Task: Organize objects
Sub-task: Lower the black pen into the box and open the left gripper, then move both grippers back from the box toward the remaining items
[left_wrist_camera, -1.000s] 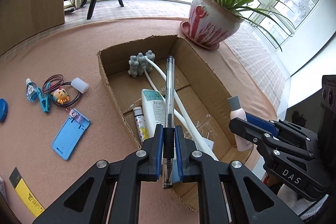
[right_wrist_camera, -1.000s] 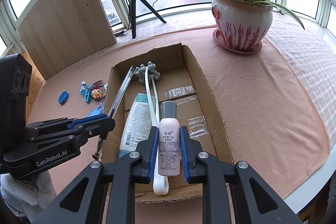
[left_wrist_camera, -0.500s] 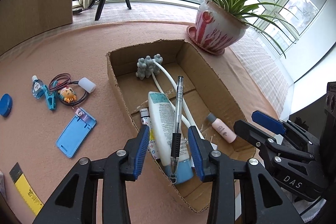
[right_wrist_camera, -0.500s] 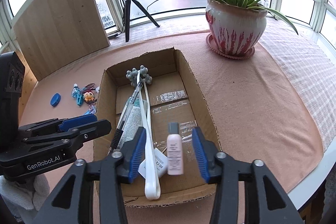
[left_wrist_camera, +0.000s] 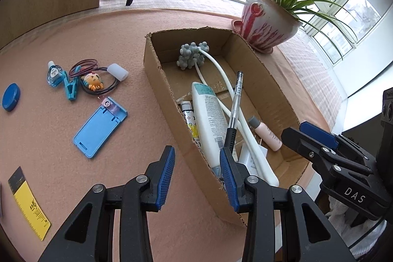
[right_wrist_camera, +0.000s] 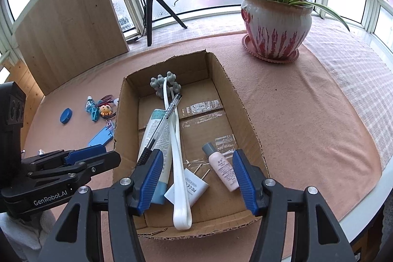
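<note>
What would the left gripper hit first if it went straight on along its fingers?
Likely the cardboard box's near side wall, or the bare cloth beside it. The left gripper is open and empty, its right finger overlapping the rim. Depth is unclear, so it may instead clear the wall and meet the white tube.

A second ago the left gripper (left_wrist_camera: pixel 196 173) was clamped on the pen (left_wrist_camera: pixel 234 109); now its jaws stand apart and empty, and the pen lies in the cardboard box (left_wrist_camera: pixel 272 90), slanting across the white tube (left_wrist_camera: pixel 208 122) with its tip toward five o'clock. The right gripper (right_wrist_camera: pixel 197 179) has let go of the small pink bottle (right_wrist_camera: pixel 222 167), which rests on the box floor, cap toward eleven o'clock. Its jaws are opening, with nothing pressed between them.
</note>
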Available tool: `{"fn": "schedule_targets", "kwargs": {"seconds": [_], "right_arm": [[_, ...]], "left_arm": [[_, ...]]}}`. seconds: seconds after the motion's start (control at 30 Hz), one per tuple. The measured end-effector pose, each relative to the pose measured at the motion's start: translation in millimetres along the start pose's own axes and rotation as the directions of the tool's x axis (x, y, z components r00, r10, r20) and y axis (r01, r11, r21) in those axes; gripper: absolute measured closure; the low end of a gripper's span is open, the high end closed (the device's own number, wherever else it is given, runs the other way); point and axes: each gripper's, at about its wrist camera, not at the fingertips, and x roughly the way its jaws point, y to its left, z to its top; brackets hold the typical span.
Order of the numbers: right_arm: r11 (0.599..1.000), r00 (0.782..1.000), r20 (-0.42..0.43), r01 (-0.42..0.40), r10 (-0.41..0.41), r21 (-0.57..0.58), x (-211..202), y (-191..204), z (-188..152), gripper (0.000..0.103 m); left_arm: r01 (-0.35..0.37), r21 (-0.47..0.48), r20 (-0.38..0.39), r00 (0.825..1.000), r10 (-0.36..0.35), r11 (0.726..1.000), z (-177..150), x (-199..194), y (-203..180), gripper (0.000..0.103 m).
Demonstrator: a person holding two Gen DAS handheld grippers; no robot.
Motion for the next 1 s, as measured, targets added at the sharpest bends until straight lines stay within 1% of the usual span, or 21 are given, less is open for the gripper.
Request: {"fn": "schedule_targets", "kwargs": {"seconds": [0.07,0.17,0.3,0.53,0.63,0.73,0.87,1.0], "right_arm": [[1.0,1.0,-0.012,-0.022,0.022,0.01,2,1,-2,0.048],[0.999,0.999,-0.029,-0.043,0.044,0.008,4,5,-6,0.048],[0.998,0.997,-0.037,-0.064,0.063,-0.018,4,17,-10,0.048],[0.994,0.996,-0.036,-0.078,0.076,-0.073,4,41,-11,0.048],[0.995,0.995,-0.045,-0.091,0.089,-0.043,5,39,-11,0.048],[0.994,0.993,-0.051,-0.109,0.109,0.001,4,32,-10,0.048],[0.995,0.994,-0.048,-0.101,0.101,0.002,2,34,-9,0.048],[0.993,0.992,-0.047,-0.116,0.116,-0.002,-1,41,-8,0.048]], "left_arm": [[0.003,-0.015,-0.007,1.0,-0.003,1.0,-6,0,5,0.062],[0.011,-0.039,0.003,1.0,-0.011,0.999,-15,-5,11,0.057],[0.005,-0.061,0.005,1.0,-0.004,0.998,-27,-14,23,0.057],[-0.025,-0.13,0.034,0.999,0.03,0.991,-40,-39,57,0.057],[-0.045,-0.153,0.052,0.997,0.053,0.987,-44,-50,72,0.057],[-0.061,-0.175,0.051,0.996,0.071,0.983,-46,-56,88,0.057],[-0.08,-0.196,0.056,0.994,0.092,0.977,-50,-66,105,0.057],[-0.096,-0.216,0.062,0.992,0.112,0.972,-52,-76,121,0.057]]}}
